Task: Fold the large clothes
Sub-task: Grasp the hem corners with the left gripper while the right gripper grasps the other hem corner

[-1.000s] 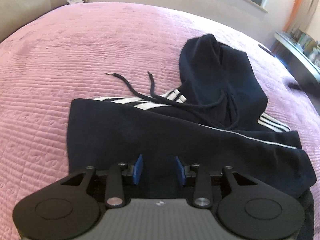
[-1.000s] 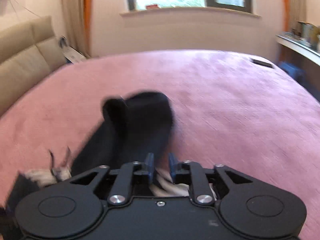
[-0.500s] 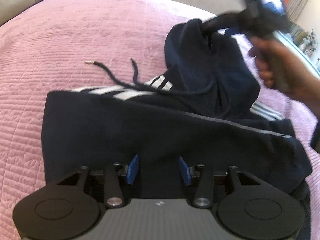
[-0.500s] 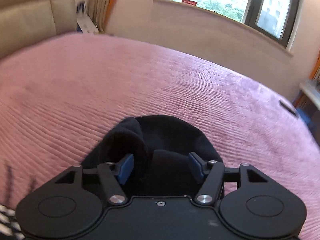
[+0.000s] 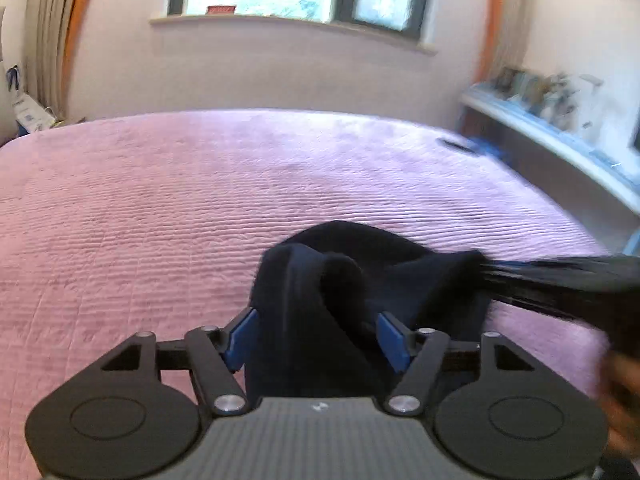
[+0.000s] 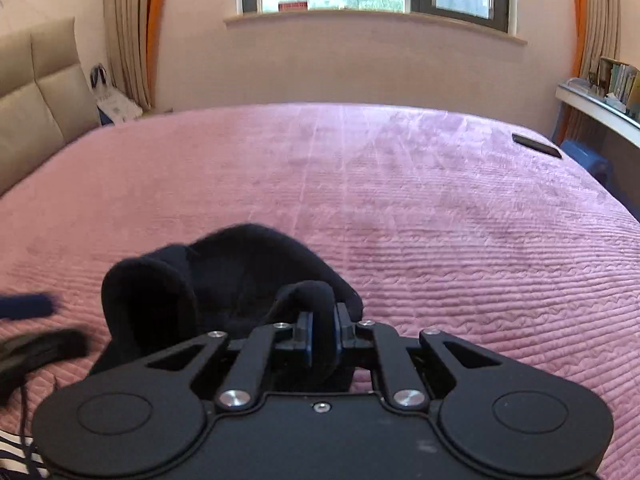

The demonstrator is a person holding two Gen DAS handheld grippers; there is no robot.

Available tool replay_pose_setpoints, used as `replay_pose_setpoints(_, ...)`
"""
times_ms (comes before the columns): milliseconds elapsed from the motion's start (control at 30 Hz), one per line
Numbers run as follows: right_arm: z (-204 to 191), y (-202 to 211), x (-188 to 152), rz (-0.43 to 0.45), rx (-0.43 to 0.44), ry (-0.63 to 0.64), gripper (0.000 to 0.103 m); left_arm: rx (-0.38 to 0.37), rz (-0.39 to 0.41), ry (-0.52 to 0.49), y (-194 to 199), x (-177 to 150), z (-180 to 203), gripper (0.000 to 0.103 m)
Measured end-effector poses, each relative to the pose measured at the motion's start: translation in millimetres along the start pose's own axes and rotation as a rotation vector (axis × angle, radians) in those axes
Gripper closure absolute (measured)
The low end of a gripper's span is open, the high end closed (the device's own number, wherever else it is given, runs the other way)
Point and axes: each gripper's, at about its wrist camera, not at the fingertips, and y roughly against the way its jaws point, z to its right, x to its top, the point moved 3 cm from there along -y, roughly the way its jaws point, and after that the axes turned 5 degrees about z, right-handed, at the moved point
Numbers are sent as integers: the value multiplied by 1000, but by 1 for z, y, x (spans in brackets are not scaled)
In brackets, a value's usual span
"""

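Right tool [image 6: 323, 332] is closing, pinching a fold of the dark hoodie's hood [image 6: 240, 276] lying on the pink bed [image 6: 440, 208]. Left tool [image 5: 318, 338] is opening wide, hood fabric [image 5: 320, 300] sitting loose between its pads.

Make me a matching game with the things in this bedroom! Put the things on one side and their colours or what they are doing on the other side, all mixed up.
Things:
1. bed cover
2. hoodie
3. right gripper
4. left gripper

States:
A. dark navy, bunched up
B. fingers apart and opening, cloth between them but not pressed
C. pink, ribbed
D. fingers closing tight on a fold of cloth

Pairs: 1-C, 2-A, 3-D, 4-B
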Motion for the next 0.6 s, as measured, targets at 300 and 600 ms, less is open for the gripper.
replay_pose_setpoints(300,23,11,-10,12,-8,-67,92,250,-21,78,-49,3,-35,96)
replay_pose_setpoints(600,28,-9,-53,-191,23,-79,83,225,-217,-13,-34,-63,-64,81)
